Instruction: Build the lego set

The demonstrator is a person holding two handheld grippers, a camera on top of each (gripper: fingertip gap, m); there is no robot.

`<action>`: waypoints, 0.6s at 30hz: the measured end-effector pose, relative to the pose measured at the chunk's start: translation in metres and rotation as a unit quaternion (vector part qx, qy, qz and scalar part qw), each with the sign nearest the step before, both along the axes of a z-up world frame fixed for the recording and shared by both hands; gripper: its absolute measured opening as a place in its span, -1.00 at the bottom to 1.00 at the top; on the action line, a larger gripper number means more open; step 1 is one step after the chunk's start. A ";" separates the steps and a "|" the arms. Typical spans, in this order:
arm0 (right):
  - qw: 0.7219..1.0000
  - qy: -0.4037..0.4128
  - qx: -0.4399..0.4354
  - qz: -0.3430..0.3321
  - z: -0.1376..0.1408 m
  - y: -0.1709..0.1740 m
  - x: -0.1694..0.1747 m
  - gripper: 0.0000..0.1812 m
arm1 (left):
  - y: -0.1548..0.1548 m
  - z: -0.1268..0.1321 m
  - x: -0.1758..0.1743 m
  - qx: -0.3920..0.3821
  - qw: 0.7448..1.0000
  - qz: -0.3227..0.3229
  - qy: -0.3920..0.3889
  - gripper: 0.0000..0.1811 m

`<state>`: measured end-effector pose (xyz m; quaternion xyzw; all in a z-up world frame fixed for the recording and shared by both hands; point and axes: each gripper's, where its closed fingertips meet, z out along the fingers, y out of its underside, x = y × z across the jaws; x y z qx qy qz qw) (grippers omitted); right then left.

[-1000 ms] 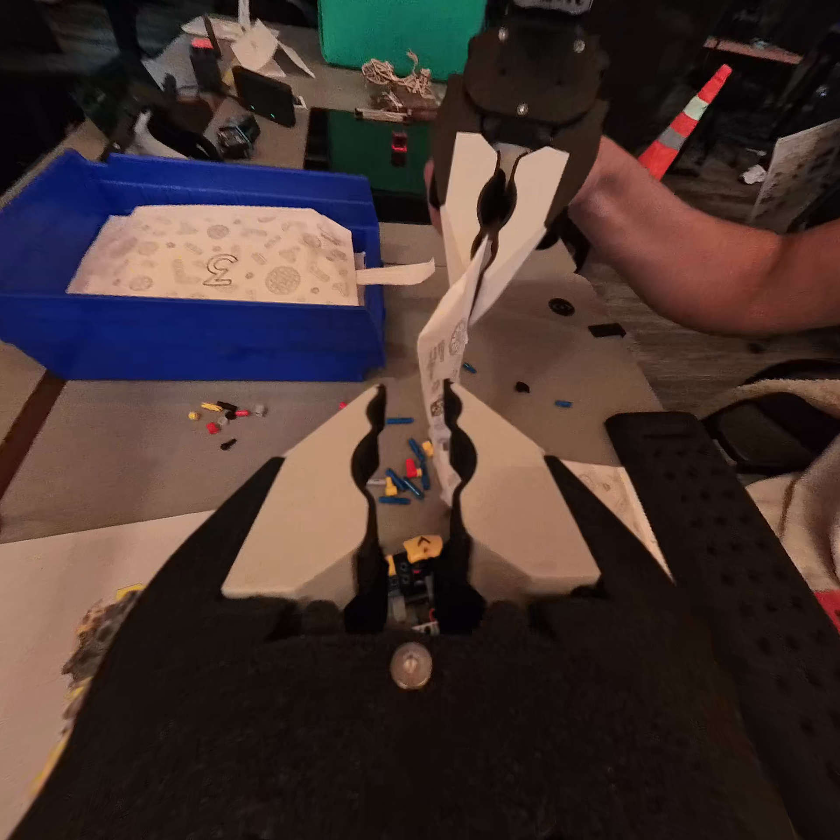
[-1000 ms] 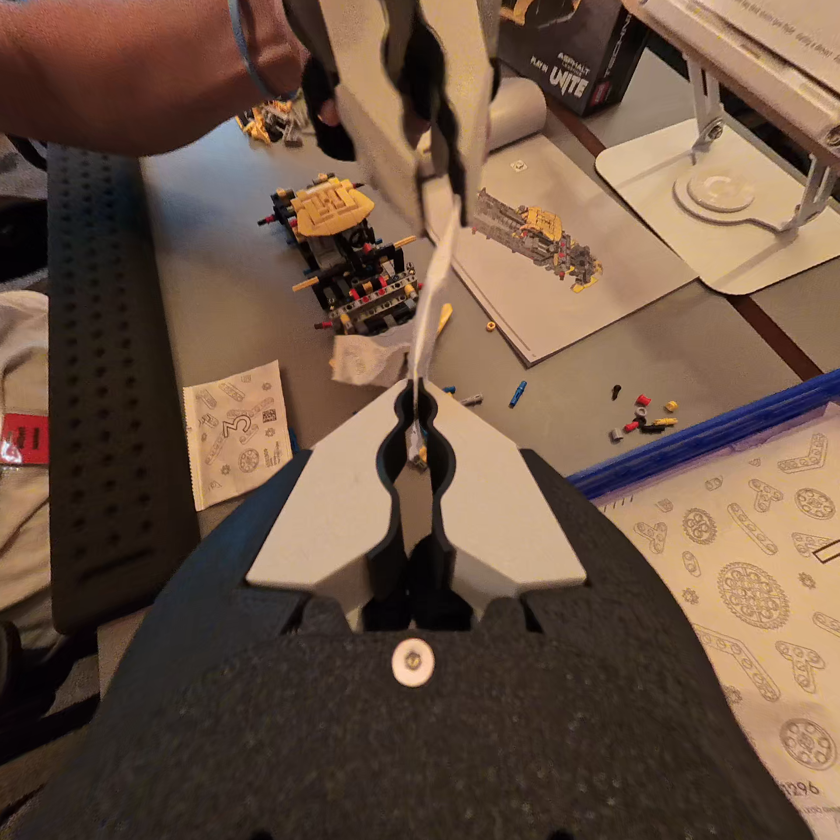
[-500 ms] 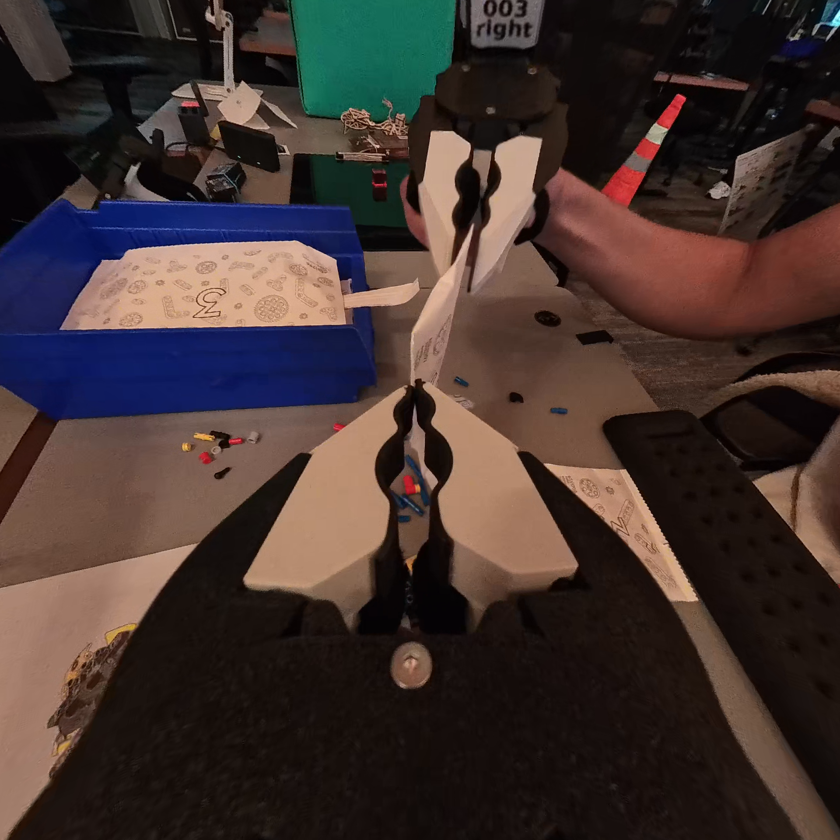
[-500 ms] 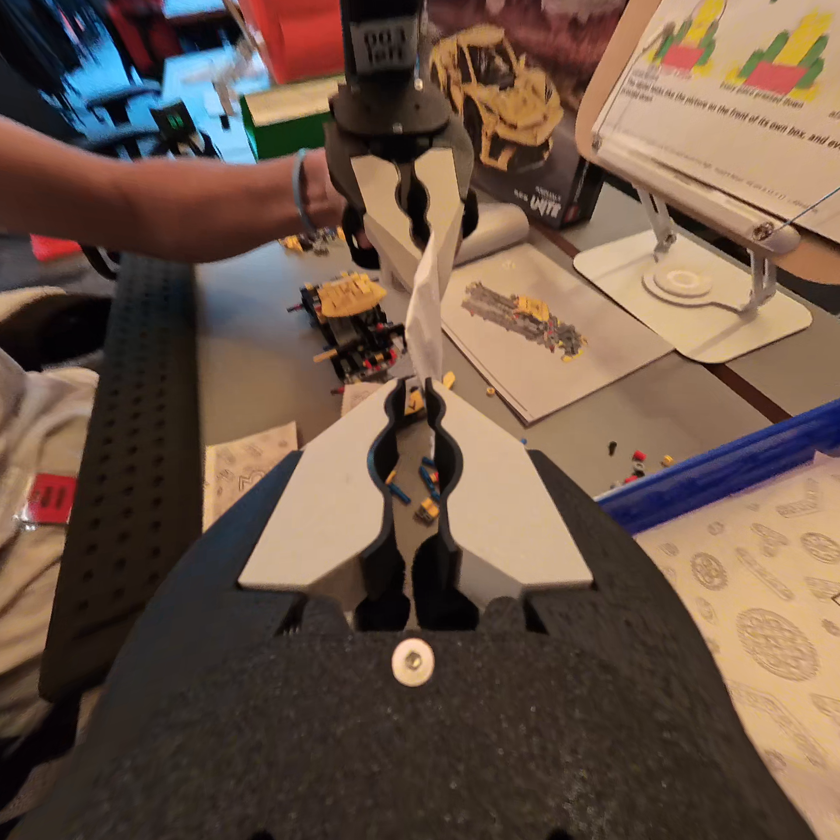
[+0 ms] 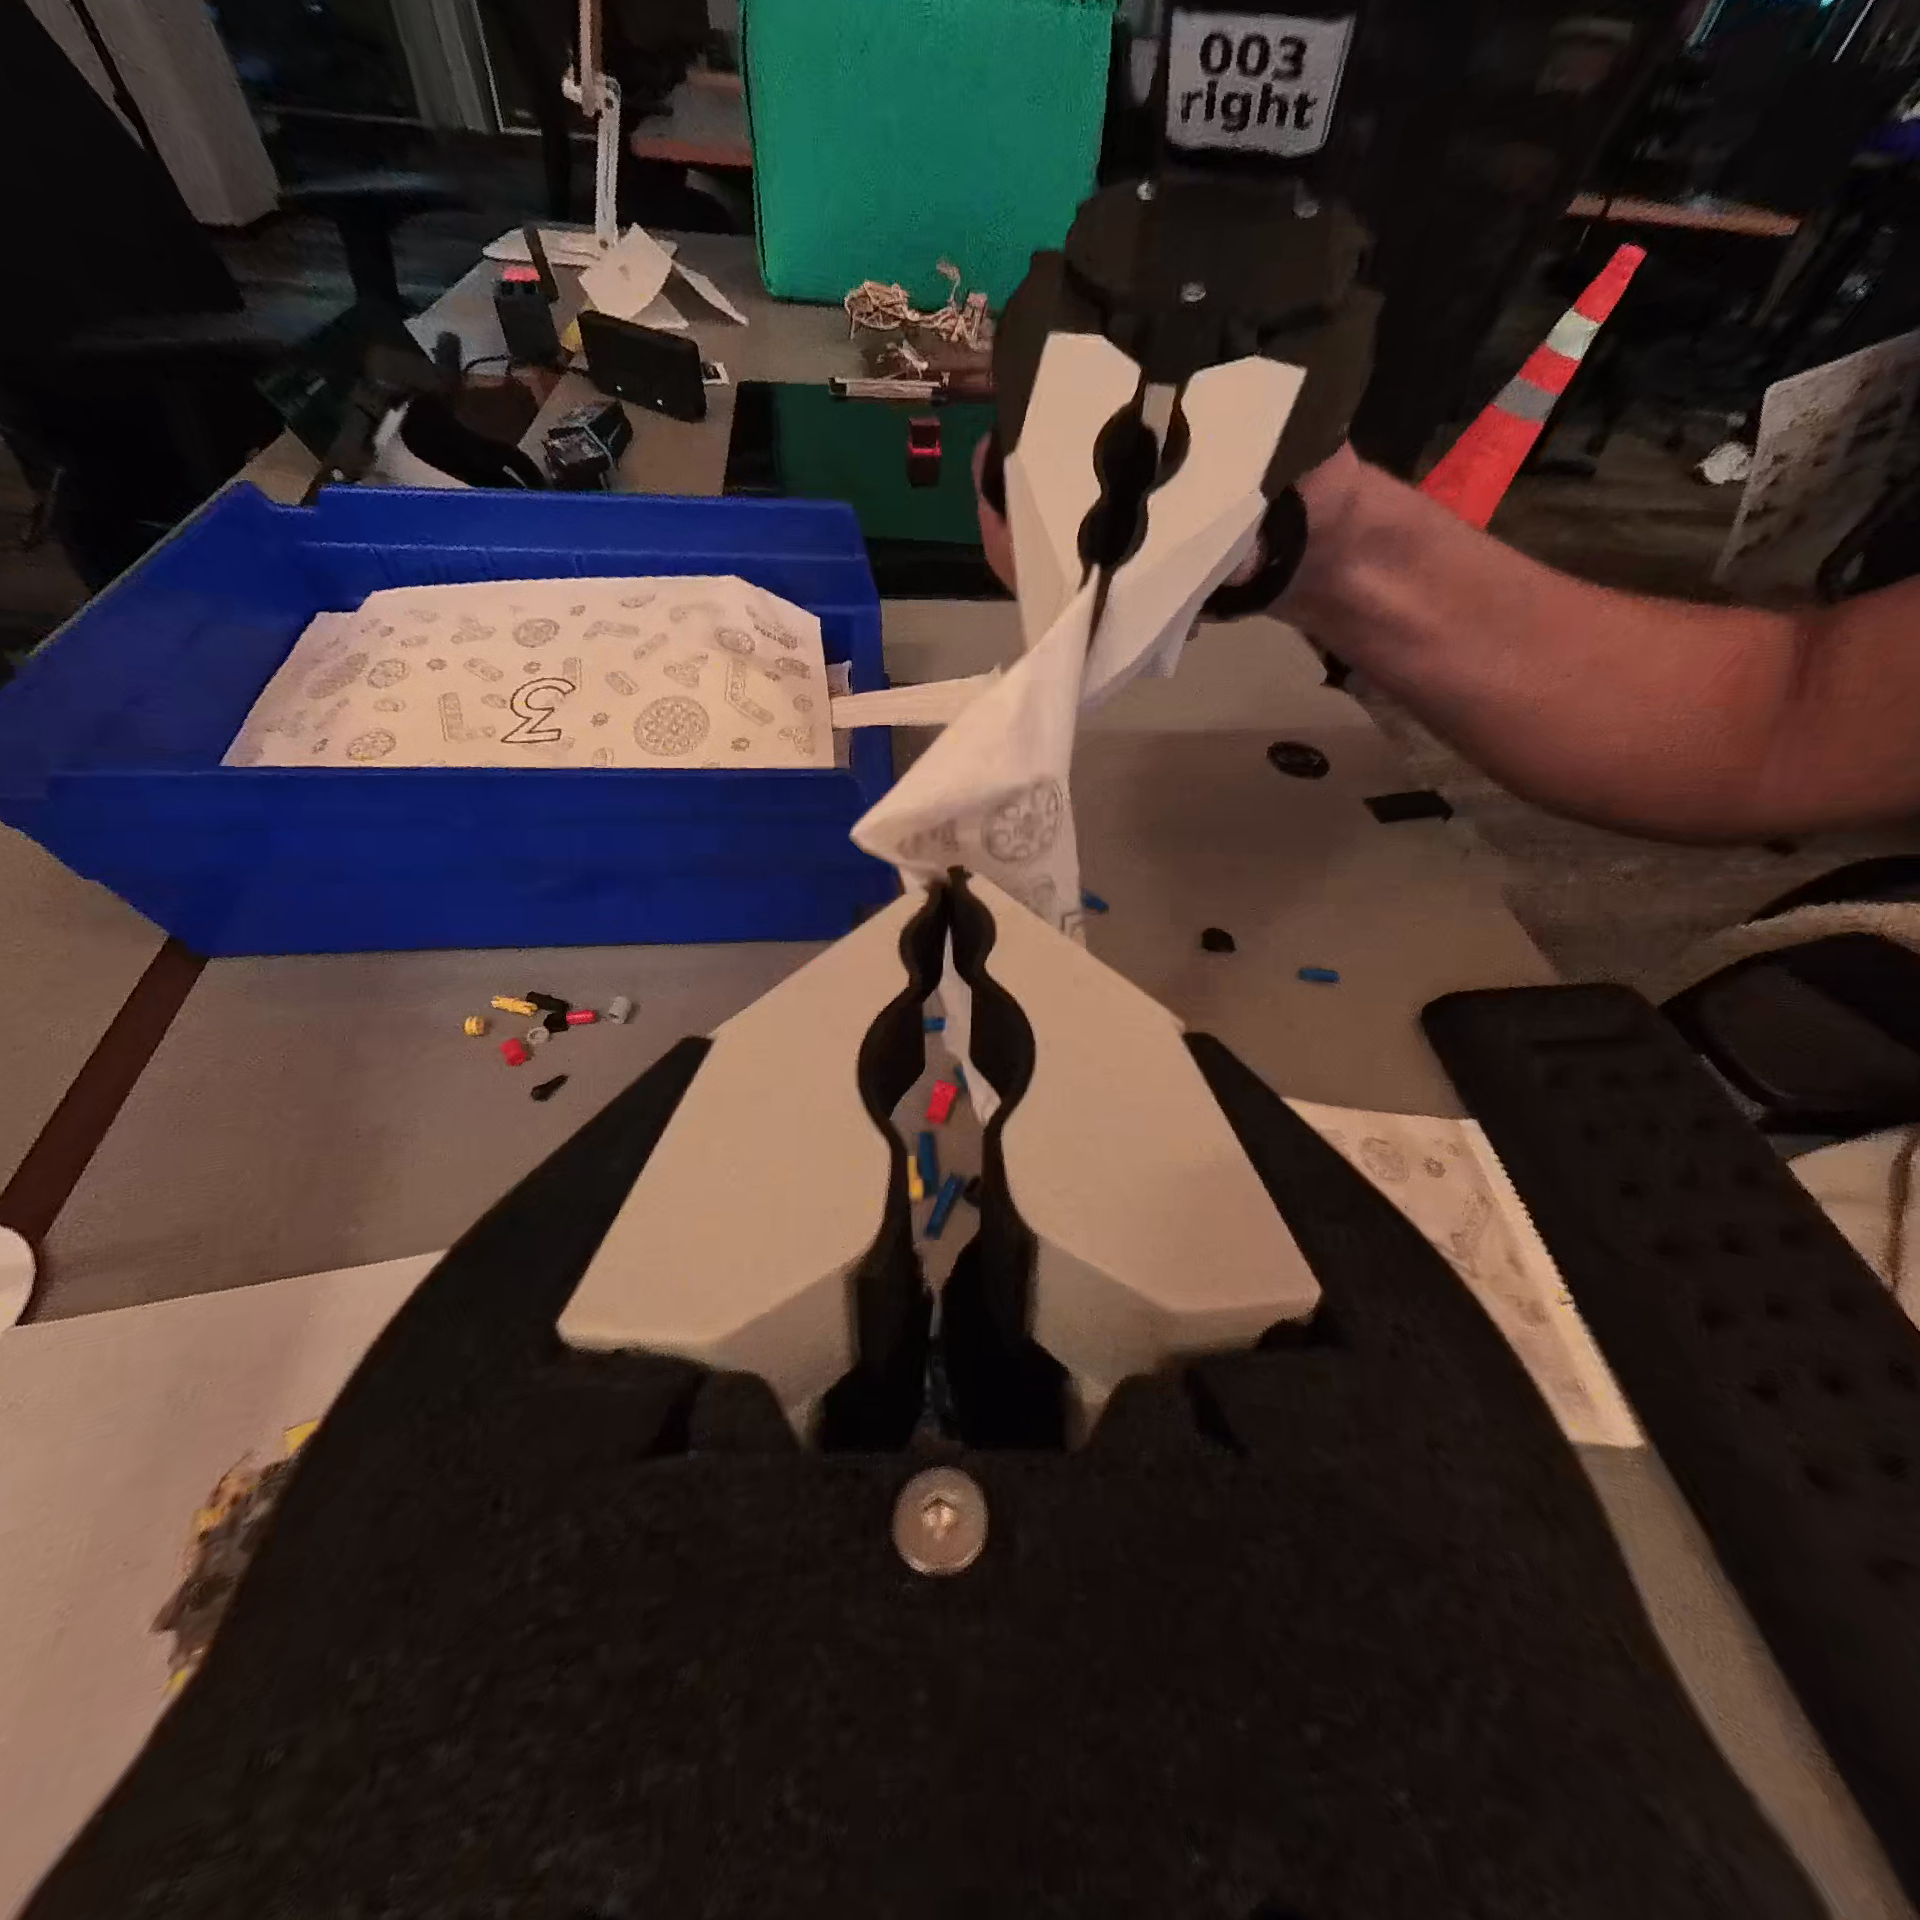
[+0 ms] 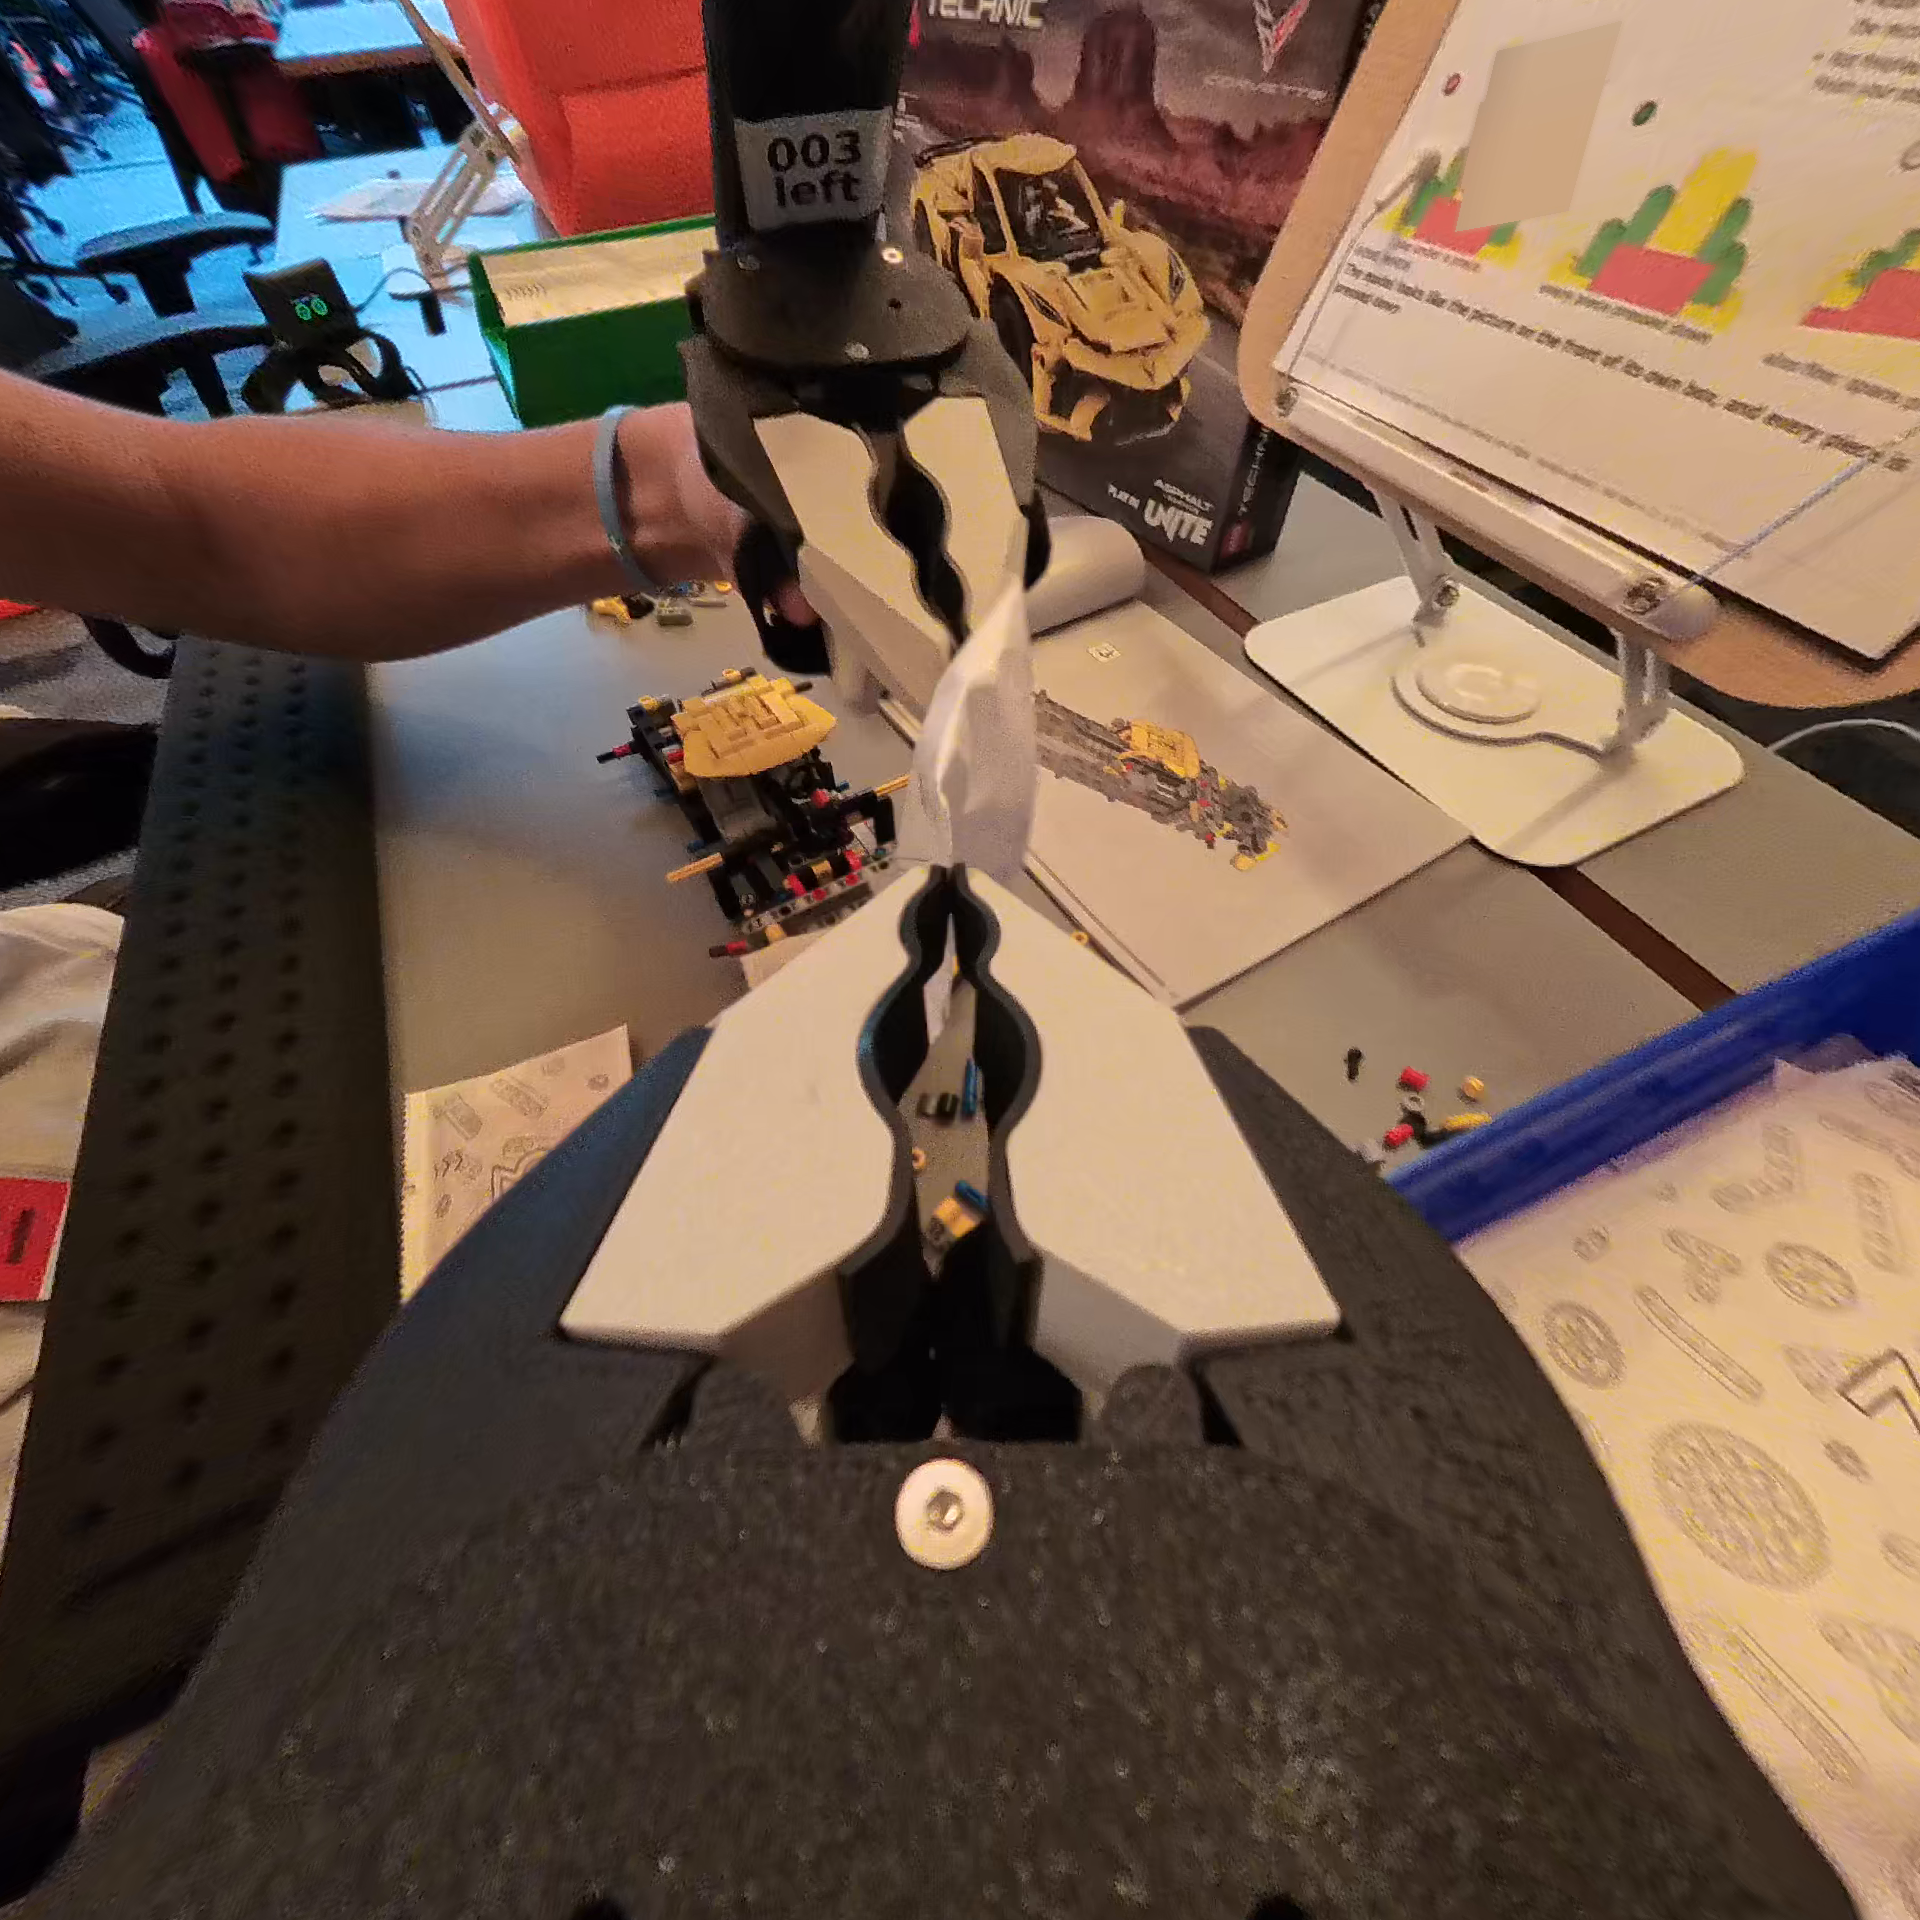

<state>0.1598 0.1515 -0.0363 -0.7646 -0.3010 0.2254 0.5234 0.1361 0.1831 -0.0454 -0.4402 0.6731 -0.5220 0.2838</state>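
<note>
I held a white paper parts bag (image 5: 997, 800) in the air between my two grippers, above the grey table (image 5: 312, 1091). My left gripper (image 5: 951, 883) had its jaws pressed together on the bag's lower end, and my right gripper (image 6: 951, 873) was pinched tight on the opposite end, so the paper stretched crumpled between them (it looked slack and emptied, though I could not see inside).

Directly beneath it lay a scatter of small blue, red and yellow pins (image 5: 935, 1153), which I took to be the bag's contents. A second little cluster of loose pieces (image 5: 545, 1023) sat near the blue bin (image 5: 416, 873), which held a larger, unopened printed bag (image 5: 530, 675). Another flat bag (image 6: 509, 1132) lay beside the black perforated mat (image 6: 239, 935).

The half-built yellow and black chassis (image 6: 764, 784) stood next to the open instruction booklet (image 6: 1195, 831). By my reckoning the build was only partway: bare frame, no bodywork or wheels visible, one bag unopened.
</note>
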 end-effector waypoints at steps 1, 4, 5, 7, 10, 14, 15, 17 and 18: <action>1.000 -0.010 -0.003 -0.001 -0.005 0.003 -0.004 -1.00 | 0.000 -0.005 0.004 0.022 1.000 0.006 0.007 -1.00; 1.000 -0.025 -0.004 -0.019 -0.011 0.005 0.005 -1.00 | 0.007 -0.014 0.004 0.042 0.999 0.014 0.022 -1.00; 0.999 -0.015 -0.001 -0.036 -0.010 0.006 0.015 -1.00 | 0.011 -0.012 0.001 0.032 0.999 0.014 0.020 -1.00; 0.999 0.015 -0.001 -0.047 -0.008 0.009 0.022 -1.00 | 0.008 -0.006 -0.002 -0.001 1.000 0.006 0.021 -1.00; 0.997 0.067 0.000 -0.026 0.001 0.012 0.009 -1.00 | -0.006 -0.003 0.003 -0.019 0.999 -0.006 0.030 -1.00; 0.998 0.048 0.008 -0.041 0.006 0.011 0.015 -1.00 | 0.006 0.001 0.003 0.016 0.999 0.022 0.024 -1.00; 0.997 0.064 0.008 -0.044 0.009 0.009 0.021 -1.00 | 0.010 0.009 -0.001 -0.011 1.000 0.021 0.012 -1.00; 0.995 0.091 0.001 -0.038 0.009 0.011 0.014 -1.00 | 0.005 0.014 -0.001 -0.033 0.999 0.015 0.004 -1.00; 0.996 0.081 -0.003 -0.035 0.004 0.015 0.006 -1.00 | 0.000 0.012 0.002 -0.026 1.000 0.013 0.006 -1.00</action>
